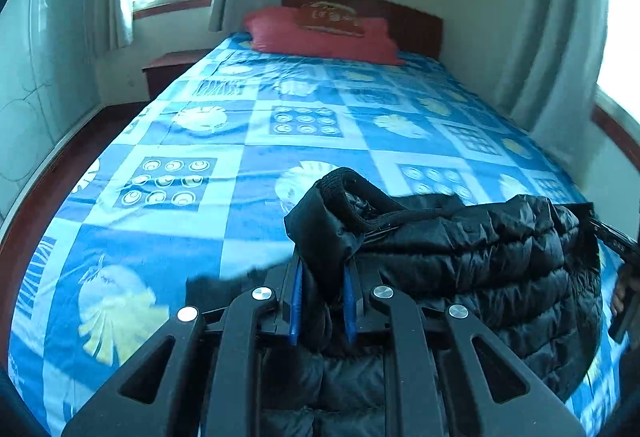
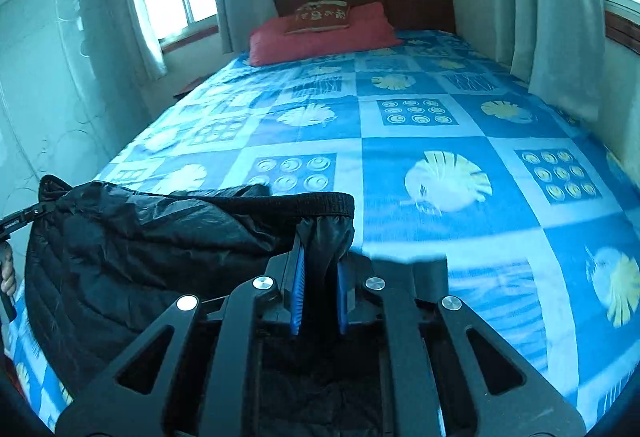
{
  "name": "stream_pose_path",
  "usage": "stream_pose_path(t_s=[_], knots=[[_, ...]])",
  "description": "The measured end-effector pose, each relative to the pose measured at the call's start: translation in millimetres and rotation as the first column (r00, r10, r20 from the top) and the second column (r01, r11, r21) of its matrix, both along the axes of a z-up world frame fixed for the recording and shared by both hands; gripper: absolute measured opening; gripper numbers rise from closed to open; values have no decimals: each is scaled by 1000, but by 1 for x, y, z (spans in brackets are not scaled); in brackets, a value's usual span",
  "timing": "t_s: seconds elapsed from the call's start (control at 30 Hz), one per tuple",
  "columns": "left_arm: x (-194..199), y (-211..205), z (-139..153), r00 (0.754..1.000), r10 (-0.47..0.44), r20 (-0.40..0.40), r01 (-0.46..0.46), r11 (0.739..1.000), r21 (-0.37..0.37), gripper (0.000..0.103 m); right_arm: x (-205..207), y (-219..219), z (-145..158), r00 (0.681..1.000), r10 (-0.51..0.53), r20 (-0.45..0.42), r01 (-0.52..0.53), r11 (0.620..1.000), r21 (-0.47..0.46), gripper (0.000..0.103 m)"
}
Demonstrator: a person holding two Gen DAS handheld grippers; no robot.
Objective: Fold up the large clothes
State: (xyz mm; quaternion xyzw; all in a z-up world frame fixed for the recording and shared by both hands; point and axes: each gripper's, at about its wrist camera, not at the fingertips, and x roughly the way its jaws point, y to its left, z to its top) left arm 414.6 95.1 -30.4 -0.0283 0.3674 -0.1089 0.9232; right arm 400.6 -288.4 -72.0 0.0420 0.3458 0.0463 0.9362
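Two hand-held grippers pinch a black puffer jacket and hold it above the near end of a bed.

On the left, the left gripper (image 1: 322, 277) has its blue pads (image 1: 295, 295) closed on a fold of the jacket (image 1: 472, 261) near the ribbed collar (image 1: 340, 193). The jacket stretches to the right, lifted clear of the blue patterned sheet (image 1: 240, 157), with its quilted body sagging between the two grips. On the right, the right gripper (image 2: 320, 273) clamps another fold just below the ribbed band (image 2: 316, 203). At the far end of the bed lie a red pillow (image 2: 320, 35) and a small cushion (image 2: 318, 17) against a dark headboard (image 2: 416, 3). Windows with pale curtains (image 2: 560, 17) stand at the left and right.
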Motion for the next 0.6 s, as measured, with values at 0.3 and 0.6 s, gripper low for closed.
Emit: stream_pose_path(t_s=[0.3, 0.6], knots=[[62, -5, -88, 987, 78, -141, -70, 995, 65, 16, 70, -3, -82, 985, -57, -165, 49, 997, -55, 13], [64, 4, -105, 985, 73, -157, -74, 997, 2, 27, 79, -15, -107, 973, -95, -210, 96, 995, -4, 27]])
